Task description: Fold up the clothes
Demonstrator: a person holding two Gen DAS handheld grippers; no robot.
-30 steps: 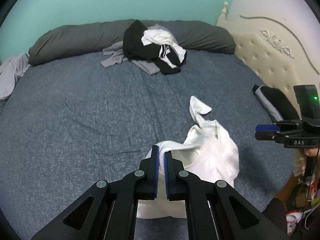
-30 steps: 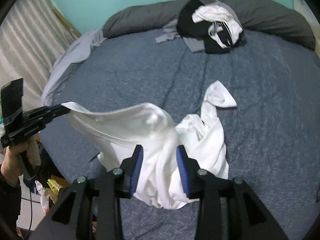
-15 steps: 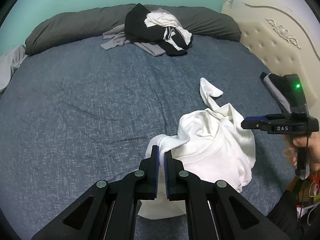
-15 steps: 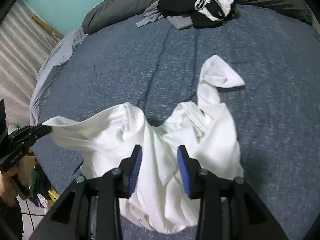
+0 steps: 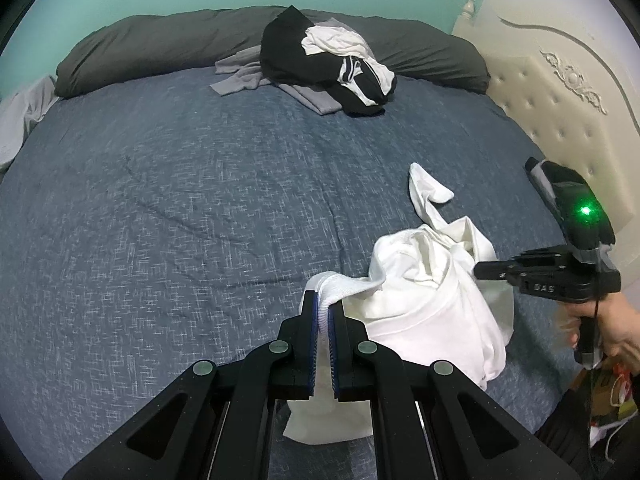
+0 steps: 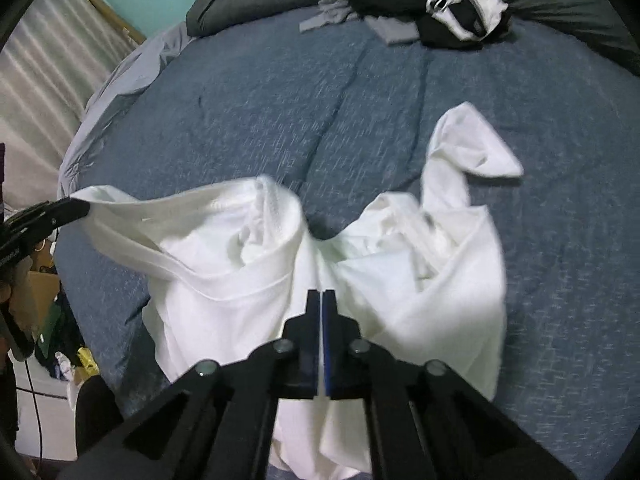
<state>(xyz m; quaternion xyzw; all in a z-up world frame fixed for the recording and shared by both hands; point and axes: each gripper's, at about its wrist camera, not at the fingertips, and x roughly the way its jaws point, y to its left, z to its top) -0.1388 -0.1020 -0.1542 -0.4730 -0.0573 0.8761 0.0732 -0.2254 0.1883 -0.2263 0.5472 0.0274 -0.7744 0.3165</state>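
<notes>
A white T-shirt [image 6: 248,280] is seen bunched at the lower centre of the right wrist view, on the near edge of a blue quilted bedspread [image 5: 180,208]. The left gripper [image 5: 323,312] is clamped on a ribbed white hem or collar edge, which is drawn up between its blue pads at the lower centre of the left wrist view. The right gripper [image 6: 321,304] is shown with its jaws pressed together at the middle of the garment; a thin fold of cloth appears to be pinched there, though this cannot be told for certain because of blur.

For the step in hand, judged to be spreading the shirt flat before folding, both held points would best be drawn apart evenly and kept low, so that the twisted sleeve [image 6: 468,148] at the upper right is untangled rather than dragged. A single layer should be held by each gripper, or the body will stay doubled.

The shirt is soft, thin knit cotton, limp and heavily creased. The bedspread is matte and flecked. A rumpled heap of black, white and grey clothes [image 5: 332,68] is piled at the top, against a long dark grey bolster [image 5: 160,48].
</notes>
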